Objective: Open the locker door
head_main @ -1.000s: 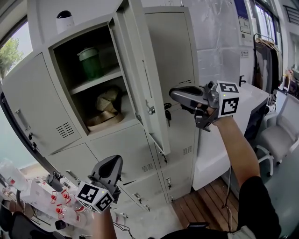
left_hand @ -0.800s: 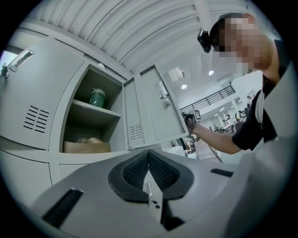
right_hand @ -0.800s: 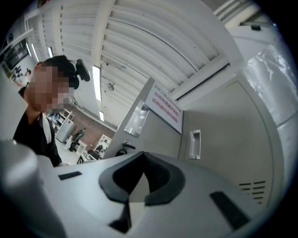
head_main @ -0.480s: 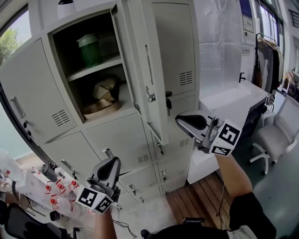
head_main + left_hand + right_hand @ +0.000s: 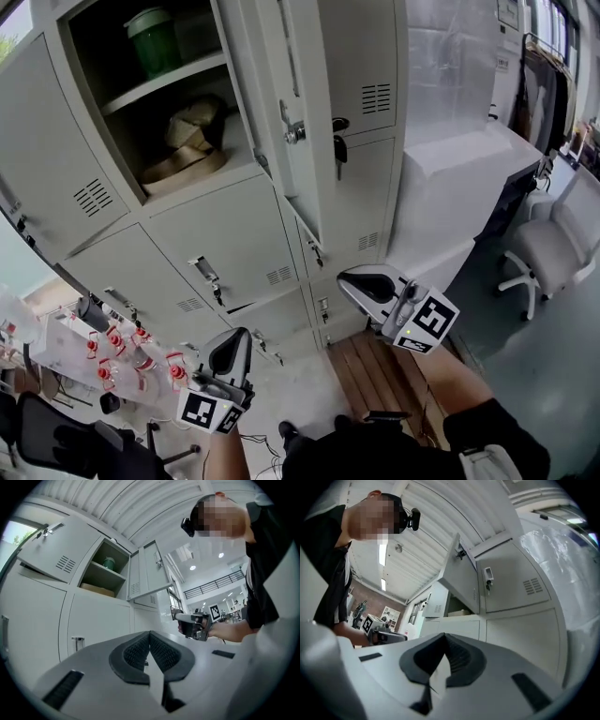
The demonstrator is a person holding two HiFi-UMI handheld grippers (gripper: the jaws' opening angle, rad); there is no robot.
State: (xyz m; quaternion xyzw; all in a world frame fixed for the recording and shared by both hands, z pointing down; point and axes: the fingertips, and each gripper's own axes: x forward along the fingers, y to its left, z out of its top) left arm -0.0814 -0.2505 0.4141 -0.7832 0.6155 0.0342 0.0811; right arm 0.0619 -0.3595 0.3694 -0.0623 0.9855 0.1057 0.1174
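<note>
Lower now, left tongs [image 5: 231,345] and right tongs [image 5: 356,279] both closed, empty; locker door [image 5: 295,178] stands open.

Nothing legible anywhere: only coded black-and-white squares on the left cube [image 5: 208,411] and right cube [image 5: 424,323], no words or numbers.

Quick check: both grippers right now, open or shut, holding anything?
Left gripper: closed, jaws together, holding nothing.
Right gripper: closed, jaws together, holding nothing.
</note>
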